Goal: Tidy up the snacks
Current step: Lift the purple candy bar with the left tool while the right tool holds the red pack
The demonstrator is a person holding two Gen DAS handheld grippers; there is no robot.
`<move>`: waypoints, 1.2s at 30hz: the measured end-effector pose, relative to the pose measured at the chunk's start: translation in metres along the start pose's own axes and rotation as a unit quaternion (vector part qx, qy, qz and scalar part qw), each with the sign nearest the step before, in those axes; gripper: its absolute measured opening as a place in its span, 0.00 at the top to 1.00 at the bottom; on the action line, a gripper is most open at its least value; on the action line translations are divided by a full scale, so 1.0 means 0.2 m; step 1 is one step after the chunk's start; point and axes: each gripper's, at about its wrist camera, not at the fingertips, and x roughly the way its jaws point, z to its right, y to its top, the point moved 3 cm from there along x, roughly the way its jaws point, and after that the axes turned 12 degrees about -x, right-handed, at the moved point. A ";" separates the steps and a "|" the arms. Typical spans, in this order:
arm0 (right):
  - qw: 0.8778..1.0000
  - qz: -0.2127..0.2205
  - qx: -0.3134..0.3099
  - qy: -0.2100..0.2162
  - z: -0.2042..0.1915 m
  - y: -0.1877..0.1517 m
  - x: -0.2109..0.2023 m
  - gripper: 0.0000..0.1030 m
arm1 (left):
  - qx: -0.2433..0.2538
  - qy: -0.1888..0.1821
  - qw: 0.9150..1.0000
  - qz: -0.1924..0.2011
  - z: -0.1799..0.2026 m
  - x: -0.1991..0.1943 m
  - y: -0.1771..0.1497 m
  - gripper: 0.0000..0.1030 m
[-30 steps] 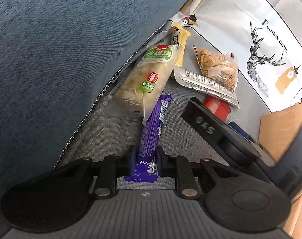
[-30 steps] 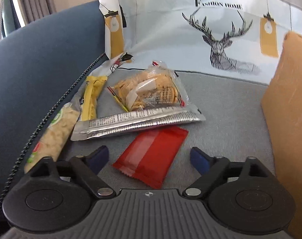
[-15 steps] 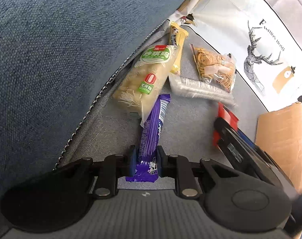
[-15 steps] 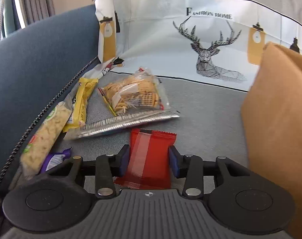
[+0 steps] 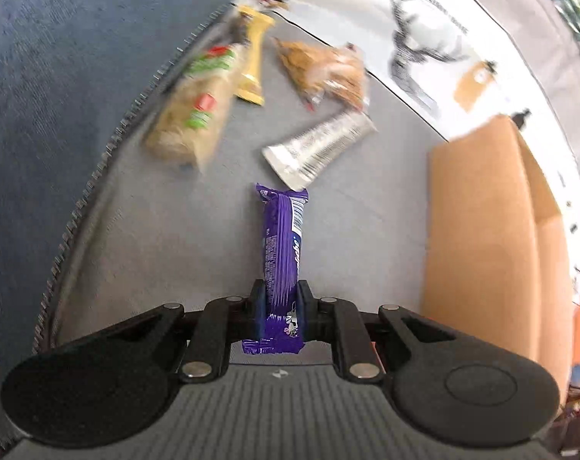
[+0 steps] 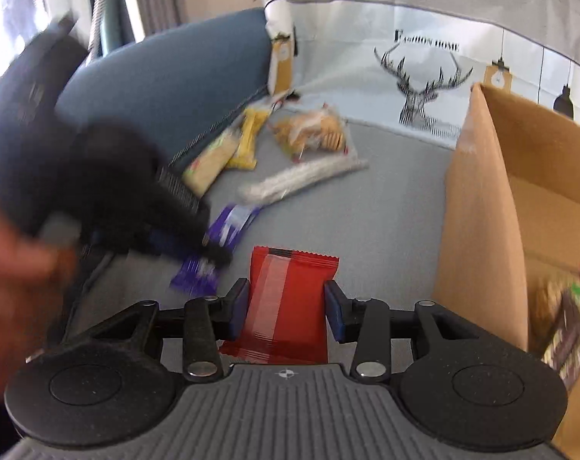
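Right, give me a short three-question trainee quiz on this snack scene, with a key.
1. Multiple choice: what is the left gripper shut on? A) the yellow packet B) the purple bar C) the silver packet
2. True or false: the right gripper is shut on the red packet.
3. Fill in: the container to the right of the loose snacks is a ____ box.

Key
1. B: the purple bar is between its jaws.
2. True.
3. Cardboard: the cardboard box stands on the grey seat, and snacks already lie inside it.
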 end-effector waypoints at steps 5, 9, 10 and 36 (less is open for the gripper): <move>1.000 -0.020 0.006 0.016 -0.03 -0.18 -0.03 0.57 | 0.000 -0.003 1.000 -0.023 0.00 0.01 -0.05 0.84; 0.999 -0.007 -0.006 0.039 -0.05 -0.17 -0.04 0.56 | 0.007 0.029 0.999 -0.017 0.00 0.03 -0.06 0.83; 0.999 -0.012 -0.020 0.037 -0.06 -0.18 -0.03 0.56 | 0.007 0.031 0.999 -0.014 0.00 0.02 -0.06 0.83; 0.997 -0.040 -0.039 0.046 -0.08 -0.23 0.01 0.57 | 0.014 0.042 0.999 -0.006 0.08 0.09 -0.03 0.62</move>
